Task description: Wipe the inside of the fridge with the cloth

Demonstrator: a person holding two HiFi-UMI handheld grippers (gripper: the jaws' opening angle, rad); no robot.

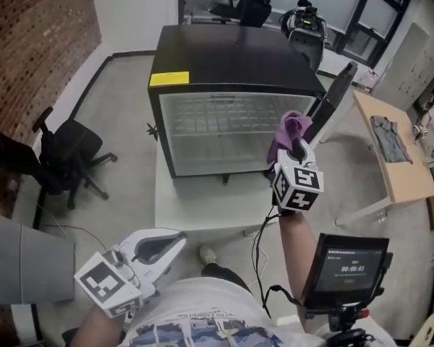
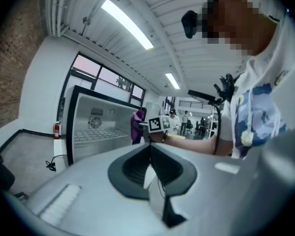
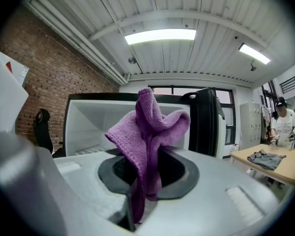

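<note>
A small black fridge (image 1: 231, 63) stands on a white table (image 1: 202, 208), its door (image 1: 331, 100) swung open to the right and its white inside (image 1: 224, 132) with a wire shelf showing. My right gripper (image 1: 298, 150) is shut on a purple cloth (image 1: 289, 132) and hangs just in front of the fridge's right opening edge. In the right gripper view the cloth (image 3: 147, 136) bunches up out of the jaws with the fridge (image 3: 103, 127) behind. My left gripper (image 1: 175, 243) is low at the left, near my body, jaws shut and empty (image 2: 150, 163).
A black office chair (image 1: 69, 154) stands left of the table by a brick wall. A wooden table (image 1: 394, 154) with a grey cloth is at the right. A monitor on a stand (image 1: 343, 270) sits at lower right. A cable hangs down the table's front.
</note>
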